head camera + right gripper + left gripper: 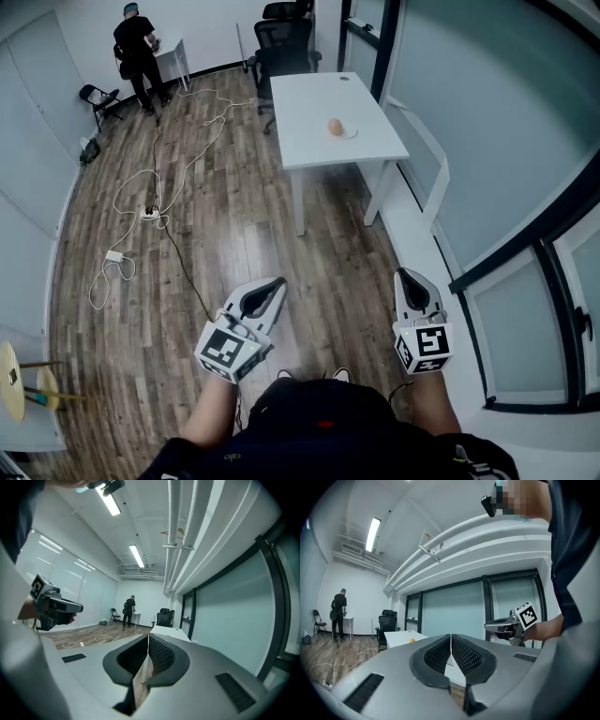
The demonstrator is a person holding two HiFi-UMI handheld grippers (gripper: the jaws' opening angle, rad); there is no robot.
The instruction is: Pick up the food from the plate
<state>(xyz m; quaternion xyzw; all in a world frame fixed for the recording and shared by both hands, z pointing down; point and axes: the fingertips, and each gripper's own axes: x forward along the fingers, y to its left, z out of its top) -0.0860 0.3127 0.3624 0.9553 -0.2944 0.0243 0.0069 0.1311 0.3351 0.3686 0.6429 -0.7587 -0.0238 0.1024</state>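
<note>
Wood floor [253,244] with loose cables [157,217] between white table [314,103] with food [335,126] and pressed-together left gripper [278,282], right gripper [405,275].

Orange-tan food [335,126] against a white plate [351,134] and white table [319,103] at twelve o'clock. Brown wood-plank floor [234,225], streaked with white cables [150,214] toward ten. Grey left gripper [278,281] and right gripper [402,273], black-padded, each with black-and-white square markers. Black chair [286,42] at twelve.
</note>
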